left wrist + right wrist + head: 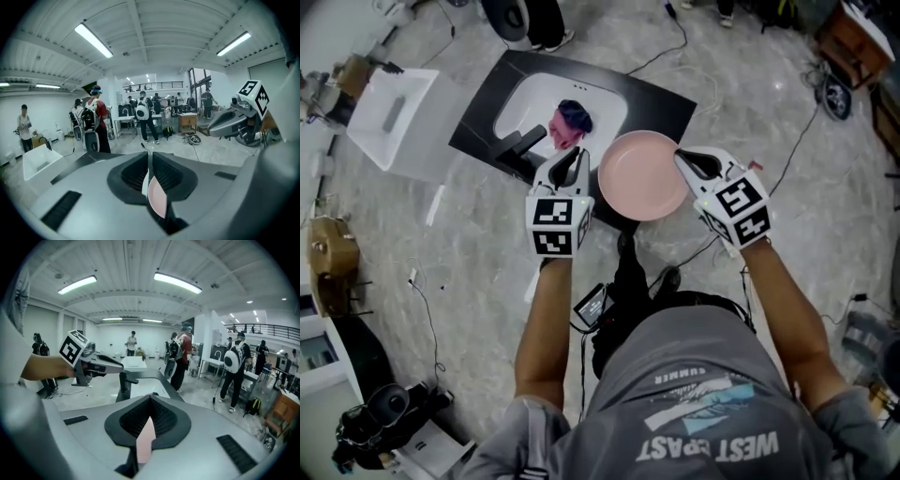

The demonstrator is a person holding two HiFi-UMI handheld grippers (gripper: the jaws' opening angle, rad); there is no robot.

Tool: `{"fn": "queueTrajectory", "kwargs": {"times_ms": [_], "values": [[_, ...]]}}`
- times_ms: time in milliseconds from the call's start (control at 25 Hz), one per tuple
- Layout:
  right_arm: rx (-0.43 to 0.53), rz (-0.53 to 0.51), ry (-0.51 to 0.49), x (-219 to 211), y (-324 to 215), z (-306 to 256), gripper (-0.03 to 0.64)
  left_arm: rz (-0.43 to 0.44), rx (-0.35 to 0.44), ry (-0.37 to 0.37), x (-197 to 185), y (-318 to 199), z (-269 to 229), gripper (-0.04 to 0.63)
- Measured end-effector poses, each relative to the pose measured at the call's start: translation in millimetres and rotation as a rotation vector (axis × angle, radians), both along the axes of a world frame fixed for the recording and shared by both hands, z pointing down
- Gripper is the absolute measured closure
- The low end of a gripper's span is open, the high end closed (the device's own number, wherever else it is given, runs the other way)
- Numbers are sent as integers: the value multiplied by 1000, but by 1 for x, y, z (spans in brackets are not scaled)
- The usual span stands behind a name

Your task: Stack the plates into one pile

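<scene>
A round pink plate (pixel 642 175) hangs level above the near edge of a black counter (pixel 483 112). My left gripper (pixel 574 161) is at the plate's left rim and my right gripper (pixel 689 164) at its right rim. In the left gripper view the plate's rim (pixel 157 199) sits pinched between the nearly closed jaws of the left gripper (pixel 149 173). In the right gripper view the pink rim (pixel 146 441) is clamped the same way in the right gripper (pixel 150 416). No other plate shows.
The counter holds a white sink (pixel 525 103) with a black faucet (pixel 517 147) and a pink and dark object (pixel 567 124) inside. A white tub (pixel 394 117) stands to the left. Cables run over the floor; several people stand in the hall behind.
</scene>
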State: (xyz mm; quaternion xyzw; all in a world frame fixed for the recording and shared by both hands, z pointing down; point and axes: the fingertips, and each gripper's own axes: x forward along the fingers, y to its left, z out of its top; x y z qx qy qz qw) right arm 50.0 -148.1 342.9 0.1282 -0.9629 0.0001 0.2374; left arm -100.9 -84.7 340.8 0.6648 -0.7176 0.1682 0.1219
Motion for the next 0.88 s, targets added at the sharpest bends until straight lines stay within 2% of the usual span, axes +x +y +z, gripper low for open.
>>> {"fn": "queueTrajectory", "kwargs": {"times_ms": [440,880], "values": [[137,-116,-108,18,58,-94,588,95,179,-110,45,31,-99,561],[220,-160,-163,48,102,-152,588,122,245,-195,74,85,-155,561]]}}
